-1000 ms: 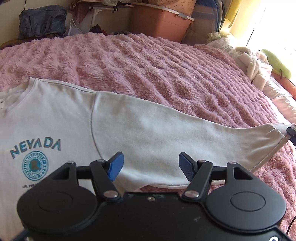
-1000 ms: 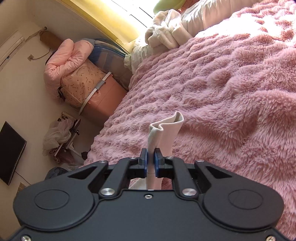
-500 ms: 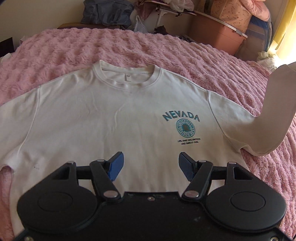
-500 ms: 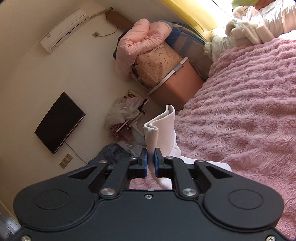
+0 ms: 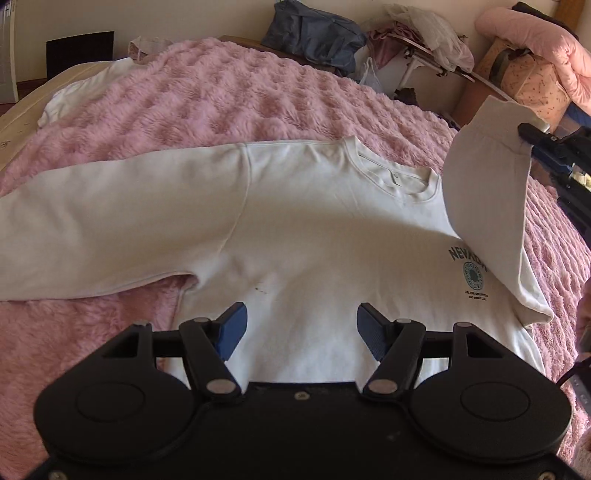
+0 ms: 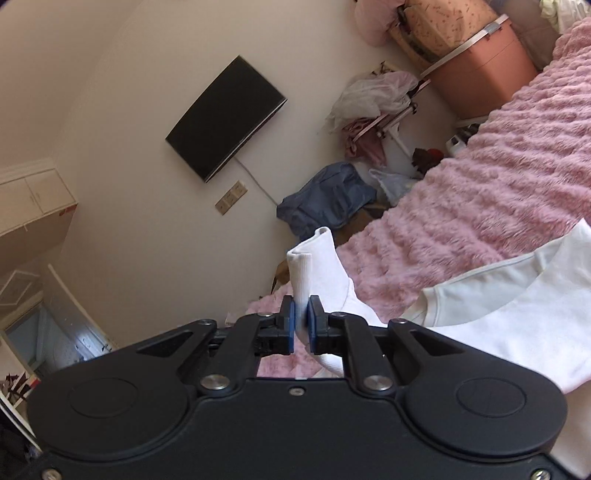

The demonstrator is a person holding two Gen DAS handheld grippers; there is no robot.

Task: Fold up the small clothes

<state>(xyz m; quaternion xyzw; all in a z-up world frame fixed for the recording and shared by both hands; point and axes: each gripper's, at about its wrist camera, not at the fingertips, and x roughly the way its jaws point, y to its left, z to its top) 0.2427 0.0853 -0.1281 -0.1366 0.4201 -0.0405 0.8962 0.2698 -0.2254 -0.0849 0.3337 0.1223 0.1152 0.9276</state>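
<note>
A white long-sleeved shirt [image 5: 314, 229] with a teal NEVADA print [image 5: 469, 266] lies face up on the pink fluffy bed cover [image 5: 207, 99]. My left gripper [image 5: 301, 328] is open and empty, low over the shirt's lower chest. My right gripper [image 6: 301, 321] is shut on the cuff of the shirt's right-hand sleeve [image 6: 314, 262]. It holds the sleeve [image 5: 487, 184] lifted and folded in over the print. The other sleeve [image 5: 110, 221] lies flat, stretched out to the left.
Another white garment [image 5: 85, 88] lies at the bed's far left edge. Beyond the bed are a blue bag [image 5: 314, 33], a rack of clothes [image 5: 424, 40] and a pink storage box [image 6: 476, 77]. A black screen [image 6: 225, 118] hangs on the wall.
My right gripper has carried the sleeve up off the bed and inward over the shirt's chest. My left gripper has swung left, from the right sleeve across the chest toward the left armpit.
</note>
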